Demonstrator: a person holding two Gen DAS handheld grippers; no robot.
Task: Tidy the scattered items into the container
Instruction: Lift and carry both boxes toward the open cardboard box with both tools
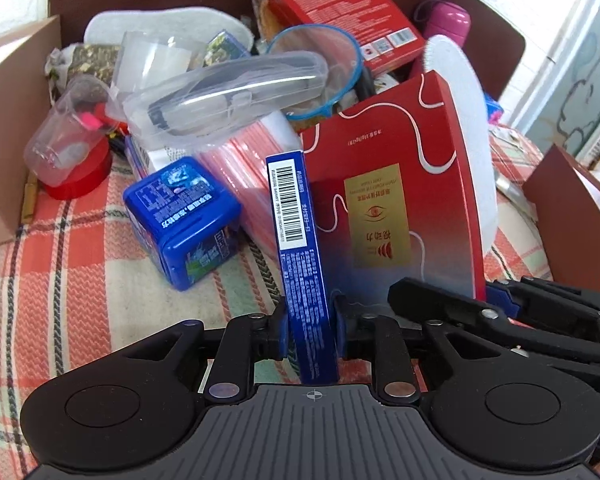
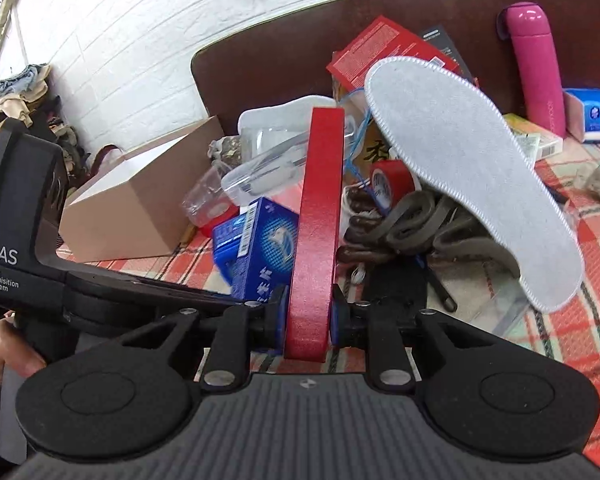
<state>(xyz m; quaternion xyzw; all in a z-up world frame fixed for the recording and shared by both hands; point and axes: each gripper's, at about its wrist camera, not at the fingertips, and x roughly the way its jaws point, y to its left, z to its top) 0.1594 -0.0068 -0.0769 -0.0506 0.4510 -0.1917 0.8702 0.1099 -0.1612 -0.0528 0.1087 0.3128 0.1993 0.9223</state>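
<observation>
My left gripper is shut on a thin blue box that stands on edge on the plaid cloth. Right beside it stands a flat red box with white wavy lines. The right gripper's fingers meet that box's lower right corner. In the right wrist view my right gripper is shut on the red box's narrow edge. The blue box sits just left of it. The left gripper's black body shows at the left, with a hand under it. An open cardboard box stands at the left.
A white insole leans behind the red box over a dark strap. A blue cube tin, a clear plastic case, a clear cup on red tape, another red box and a pink bottle crowd the back.
</observation>
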